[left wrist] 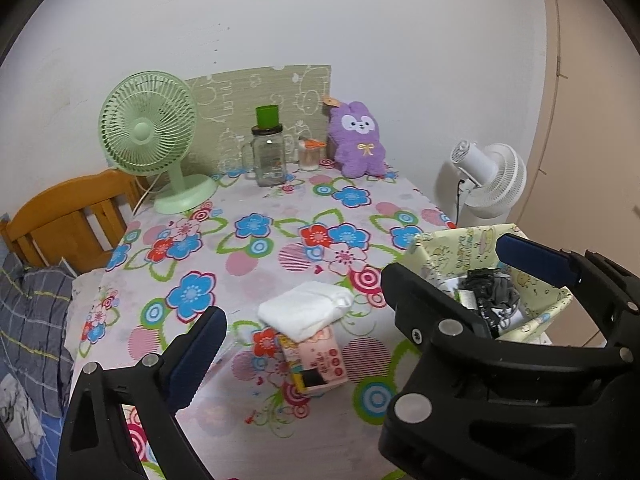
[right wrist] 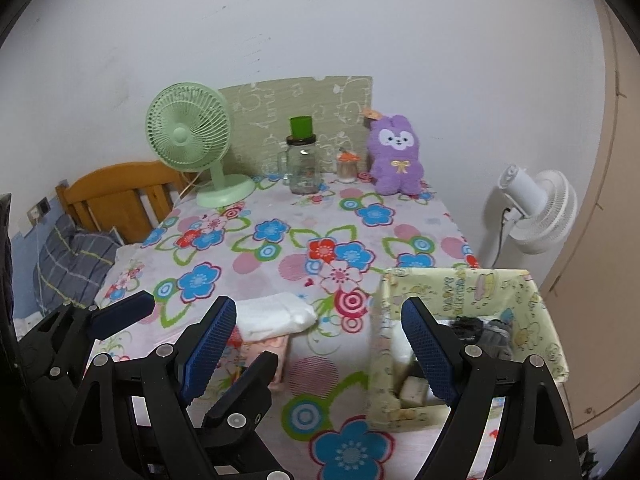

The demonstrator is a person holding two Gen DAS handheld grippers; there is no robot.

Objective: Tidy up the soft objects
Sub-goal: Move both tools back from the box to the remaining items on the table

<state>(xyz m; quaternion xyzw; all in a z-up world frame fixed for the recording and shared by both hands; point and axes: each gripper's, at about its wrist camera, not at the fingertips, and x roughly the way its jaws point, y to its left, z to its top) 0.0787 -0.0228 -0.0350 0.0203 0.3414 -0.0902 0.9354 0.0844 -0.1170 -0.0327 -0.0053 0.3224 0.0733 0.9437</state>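
Observation:
A folded white cloth (left wrist: 306, 312) (right wrist: 276, 316) lies on a pink packet (left wrist: 320, 364) near the front of the flowered table (left wrist: 256, 264). To its right stands a pale yellow fabric box (left wrist: 452, 248) (right wrist: 460, 280) holding dark grey soft items (left wrist: 492, 292). A purple plush bunny (left wrist: 360, 140) (right wrist: 396, 156) sits upright at the back. My left gripper (left wrist: 306, 298) hovers open just short of the cloth, with nothing in it. My right gripper (right wrist: 318, 300) is open and holds nothing, between cloth and box. The left gripper's fingers (right wrist: 124, 312) overlap it on the left.
A green desk fan (left wrist: 148, 136), a glass jar with a green cup on top (left wrist: 268, 156) and a small container (left wrist: 310, 156) line the back edge. A white fan (left wrist: 492, 176) stands off the table's right side. A wooden headboard (left wrist: 68, 208) and plaid pillow (left wrist: 32, 312) lie to the left.

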